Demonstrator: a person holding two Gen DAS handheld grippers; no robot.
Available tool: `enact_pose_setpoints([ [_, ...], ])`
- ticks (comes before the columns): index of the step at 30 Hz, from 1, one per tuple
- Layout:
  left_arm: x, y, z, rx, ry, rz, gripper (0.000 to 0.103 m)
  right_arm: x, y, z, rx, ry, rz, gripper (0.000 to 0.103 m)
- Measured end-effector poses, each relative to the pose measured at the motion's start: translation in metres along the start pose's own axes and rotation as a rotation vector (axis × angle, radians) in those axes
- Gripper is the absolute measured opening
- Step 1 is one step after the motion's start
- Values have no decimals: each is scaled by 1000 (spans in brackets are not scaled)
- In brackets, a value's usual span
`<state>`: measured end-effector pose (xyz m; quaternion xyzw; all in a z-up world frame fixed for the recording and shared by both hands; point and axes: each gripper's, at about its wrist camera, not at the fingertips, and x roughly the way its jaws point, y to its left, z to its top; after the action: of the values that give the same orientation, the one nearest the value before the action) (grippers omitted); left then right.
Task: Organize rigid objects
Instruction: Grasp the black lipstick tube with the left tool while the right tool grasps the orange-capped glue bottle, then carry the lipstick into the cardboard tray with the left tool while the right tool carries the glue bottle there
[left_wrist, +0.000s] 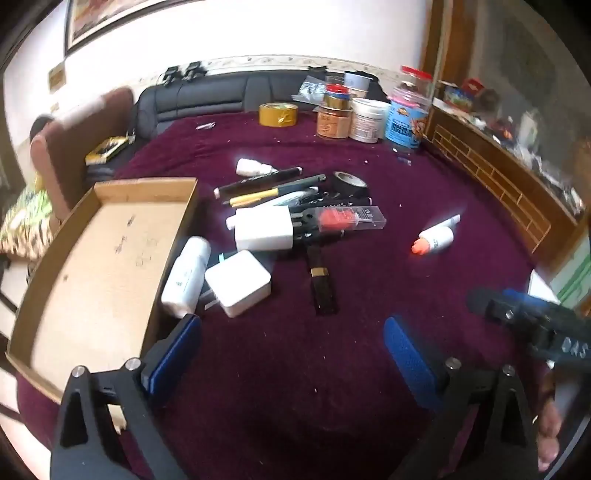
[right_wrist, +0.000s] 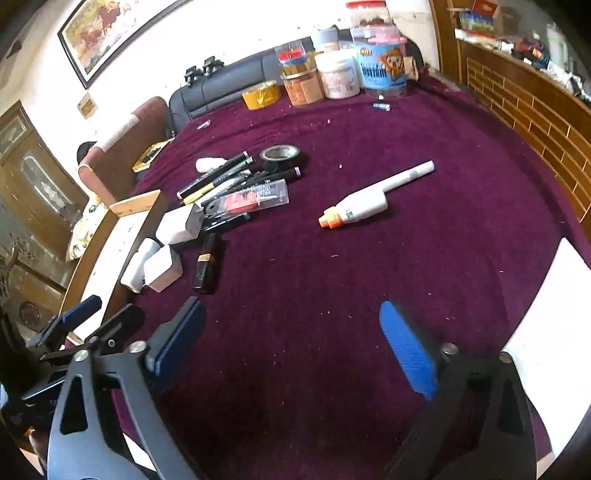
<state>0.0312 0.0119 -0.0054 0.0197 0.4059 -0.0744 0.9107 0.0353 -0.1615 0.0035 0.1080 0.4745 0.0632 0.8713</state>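
A pile of pens and markers (left_wrist: 273, 190) (right_wrist: 221, 181), white chargers (left_wrist: 238, 282) (right_wrist: 162, 267), a white bottle (left_wrist: 186, 282), a clear case with red contents (left_wrist: 349, 218) (right_wrist: 251, 199), a black tube (left_wrist: 323, 284) (right_wrist: 206, 267) and black tape (left_wrist: 349, 182) (right_wrist: 282, 155) lie on the purple cloth. A white tube with orange cap (left_wrist: 437, 238) (right_wrist: 364, 206) lies apart to the right. An empty cardboard tray (left_wrist: 74, 280) (right_wrist: 110, 254) sits left. My left gripper (left_wrist: 291, 350) is open and empty beside the tray. My right gripper (right_wrist: 295, 343) is open and empty, short of the white tube.
Jars and tubs (left_wrist: 369, 114) (right_wrist: 340, 74) and a yellow tape roll (left_wrist: 279, 114) (right_wrist: 260, 95) stand at the far edge. A wooden ledge (left_wrist: 498, 181) (right_wrist: 535, 110) runs along the right. A white sheet (right_wrist: 546, 317) lies at the right. A chair (left_wrist: 74, 147) stands at the left.
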Motion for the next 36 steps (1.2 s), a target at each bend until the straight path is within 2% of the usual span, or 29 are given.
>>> enact_pose_setpoints([
  [3,7,4,5,20,12,-21,97,10,-6,11,21,9,1,86],
  [5,15,6,11,9,42,-51,96,19,-13,22,56,18,5,86],
  [7,22,8,16,9,55,-69,90,30,-22,33,99,33,6,77],
  [9,31,10,22,-3,79,-75,84,41,-31,45,138,41,-10,76],
  [15,56,18,26,-44,163,-95,83,78,-54,64,249,93,-50,76],
  [17,57,19,26,-48,166,-103,81,87,-57,67,278,105,-29,73],
  [22,63,16,32,-51,194,-118,52,98,-48,80,263,82,-112,69],
  [24,65,12,35,-42,202,-129,52,101,-49,84,264,62,-146,62],
  [26,67,5,38,-16,195,-128,52,102,-51,86,258,44,-173,51],
  [27,68,3,39,-8,194,-129,52,102,-52,86,254,37,-188,41],
  [30,79,-8,41,28,205,-121,49,97,-59,82,263,33,-170,31],
  [35,106,-15,33,48,273,-105,21,83,-59,59,232,59,-80,29],
  [36,104,-15,31,52,255,-90,16,80,-56,53,221,60,-62,29],
])
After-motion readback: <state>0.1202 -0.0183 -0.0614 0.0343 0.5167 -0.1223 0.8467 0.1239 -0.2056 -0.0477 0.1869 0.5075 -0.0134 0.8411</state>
